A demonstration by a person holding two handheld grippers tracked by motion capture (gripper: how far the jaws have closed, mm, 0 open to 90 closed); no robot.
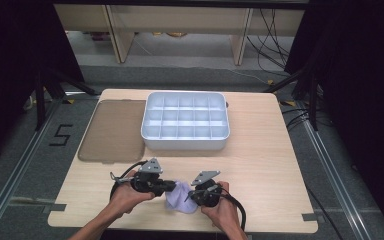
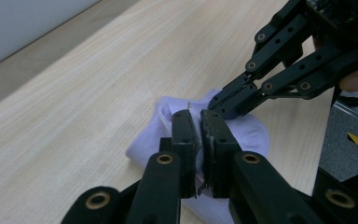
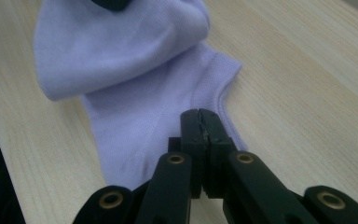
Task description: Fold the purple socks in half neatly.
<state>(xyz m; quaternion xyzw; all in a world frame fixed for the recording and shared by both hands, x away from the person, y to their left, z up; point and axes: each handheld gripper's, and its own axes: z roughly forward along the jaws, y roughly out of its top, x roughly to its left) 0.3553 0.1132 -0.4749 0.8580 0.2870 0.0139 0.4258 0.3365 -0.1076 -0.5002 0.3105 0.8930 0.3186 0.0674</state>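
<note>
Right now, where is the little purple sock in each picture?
High view: the sock lies at the table's near edge, between the left gripper and right gripper.
Left gripper view: low centre, behind the shut jaws.
Right gripper view: upper left to centre.
Shared landmark: the pale wooden table under the sock.

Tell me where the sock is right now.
In the high view the pale lilac sock lies near the table's front edge, between the left gripper and right gripper, well in front of the white compartment tray.
</note>
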